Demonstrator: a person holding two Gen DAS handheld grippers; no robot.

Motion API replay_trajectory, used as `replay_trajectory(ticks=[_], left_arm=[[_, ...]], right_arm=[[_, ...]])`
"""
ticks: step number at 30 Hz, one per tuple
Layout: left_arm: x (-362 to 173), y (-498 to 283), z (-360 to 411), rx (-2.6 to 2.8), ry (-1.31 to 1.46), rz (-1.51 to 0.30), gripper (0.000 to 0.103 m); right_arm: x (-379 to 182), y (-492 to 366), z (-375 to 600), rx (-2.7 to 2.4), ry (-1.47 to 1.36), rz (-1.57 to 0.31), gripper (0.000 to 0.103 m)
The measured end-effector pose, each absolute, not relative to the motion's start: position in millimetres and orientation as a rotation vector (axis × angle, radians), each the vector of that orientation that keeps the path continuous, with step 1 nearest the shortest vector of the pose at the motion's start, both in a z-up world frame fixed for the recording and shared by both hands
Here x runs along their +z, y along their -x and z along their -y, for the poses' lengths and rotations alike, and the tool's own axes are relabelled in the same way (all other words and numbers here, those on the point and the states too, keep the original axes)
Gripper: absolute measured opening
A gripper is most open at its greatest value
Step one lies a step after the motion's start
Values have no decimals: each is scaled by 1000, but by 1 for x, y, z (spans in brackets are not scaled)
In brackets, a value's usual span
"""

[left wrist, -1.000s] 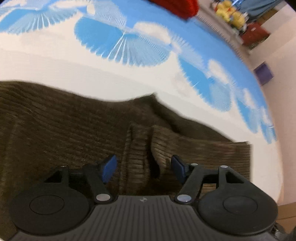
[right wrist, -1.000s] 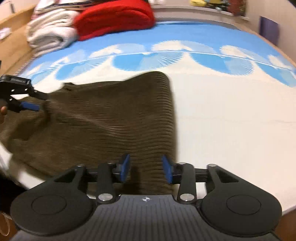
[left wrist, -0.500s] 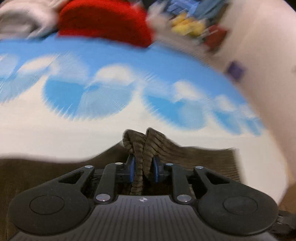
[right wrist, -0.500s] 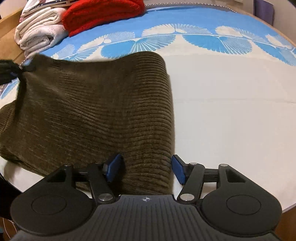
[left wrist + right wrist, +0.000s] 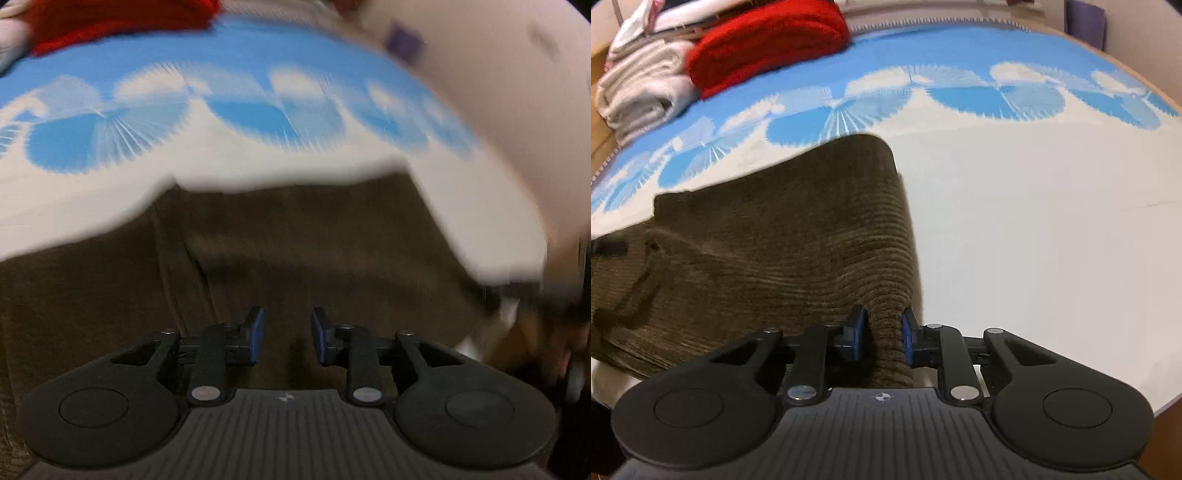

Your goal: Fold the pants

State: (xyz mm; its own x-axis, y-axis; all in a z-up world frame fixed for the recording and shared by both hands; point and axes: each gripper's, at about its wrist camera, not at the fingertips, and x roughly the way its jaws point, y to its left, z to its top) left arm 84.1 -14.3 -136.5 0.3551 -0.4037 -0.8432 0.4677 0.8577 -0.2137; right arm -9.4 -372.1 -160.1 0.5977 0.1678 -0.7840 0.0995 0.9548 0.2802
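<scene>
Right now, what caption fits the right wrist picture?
Right gripper pinches the brown pants at their corner on the blue-and-white bed cover.

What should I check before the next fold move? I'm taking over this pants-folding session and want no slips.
1. Right gripper clamped on the pants: ok, a bunched ridge of brown corduroy sits between its blue pads.
2. Left gripper holding fabric: not ok, its pads stand apart with nothing between them, above the cloth.
3. Landing area on the bedspread to the right of the pants: ok, bare and white.
4. Red blanket and white towels out of the way: ok, at the far edge.
5. Pants lying flat: cannot tell; the left view is blurred, and wrinkles show on the left side.
</scene>
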Motion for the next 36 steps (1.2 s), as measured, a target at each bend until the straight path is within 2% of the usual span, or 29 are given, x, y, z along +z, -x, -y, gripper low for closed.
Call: replay_trajectory(ticks=[1,4,8,9,11,12,13,15,20,23,25,27,33,36], left_arm=[[-150,-77,17,-550,-138,-1124,31],[-150,-64,14,-537,-191,-1091,32],[-124,-56,-10,-508,-81,-1021,33],[-115,-52,-18,-491,-62,-1003,33],[-97,-48,-37,-434,-8,-957,36],[-86,-44,-46,-398,27,-934,44],[-77,-39,-61,-356,73,-907,52],[-61,-31,-85,-297,141,-864,58],[-64,-17,-163,-72,285,-831,66],[-89,-19,-201,72,440,-948,67],[-105,-21,-221,103,528,-1021,70],[-115,-21,-230,121,560,-1063,72],[-131,-19,-248,239,535,-1105,77],[-133,-20,-257,257,583,-1111,77]], right_arm=[[-161,8,370,33,-302,-948,24],[-149,7,366,-12,-291,-937,26],[-130,6,359,-49,-240,-860,46],[-132,2,356,-47,-213,-892,47],[-143,-10,351,-49,-162,-1029,45],[-142,-12,354,-69,-177,-1040,45],[-131,-12,362,-90,-233,-999,45],[-103,-12,374,-81,-324,-898,45],[-37,-8,376,63,-334,-639,47],[-34,-9,364,148,-308,-579,50],[-54,-12,347,155,-295,-607,50],[-77,-18,328,160,-263,-717,49],[-85,-28,302,219,-167,-759,49],[-100,-28,301,190,-150,-869,49]])
